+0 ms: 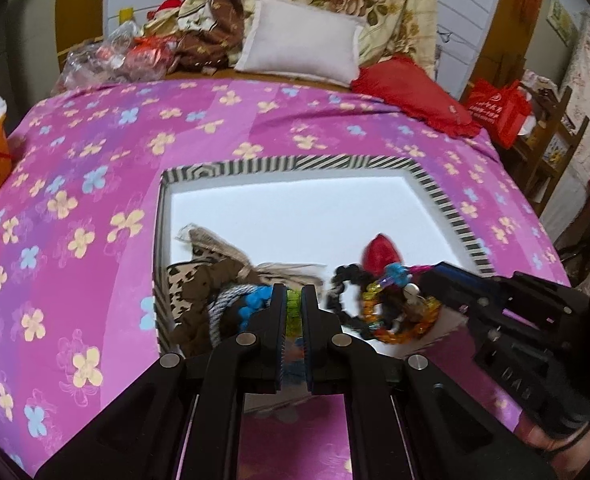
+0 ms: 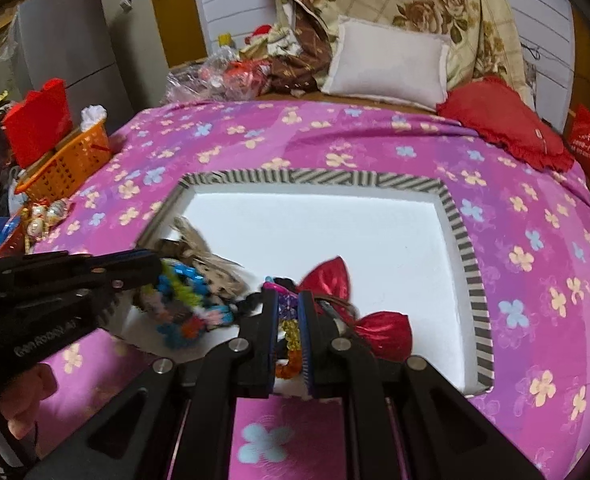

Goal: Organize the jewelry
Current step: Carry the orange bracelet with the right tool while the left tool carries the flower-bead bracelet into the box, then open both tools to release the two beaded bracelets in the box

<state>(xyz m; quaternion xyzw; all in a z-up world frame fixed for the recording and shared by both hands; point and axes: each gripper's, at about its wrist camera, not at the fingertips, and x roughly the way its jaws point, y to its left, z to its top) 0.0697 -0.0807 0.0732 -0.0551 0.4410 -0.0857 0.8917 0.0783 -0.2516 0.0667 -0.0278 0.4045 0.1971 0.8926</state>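
Both hand-held grippers clamped: my left hand-held gripper (image 1: 293, 300) on green-blue fuzzy bracelet (image 1: 293, 308), right hand-held gripper (image 2: 293, 308) on multicoloured beaded bracelet (image 2: 291, 330), both over near edge of white striped-rim tray (image 2: 461, 248). Sorting barely begun; pile still jumbled there.

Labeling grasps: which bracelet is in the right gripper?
The right gripper is shut on the clear bead bracelet, purple-yellow-orange; the fuzzy pompom bracelet is at the left gripper.

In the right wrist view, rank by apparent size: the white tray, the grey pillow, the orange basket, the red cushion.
Largest to smallest, as they look:
1. White tray
2. Grey pillow and red cushion: about alike, not ranked
3. Orange basket
The tray lies nearest the camera, so it looks bigger.
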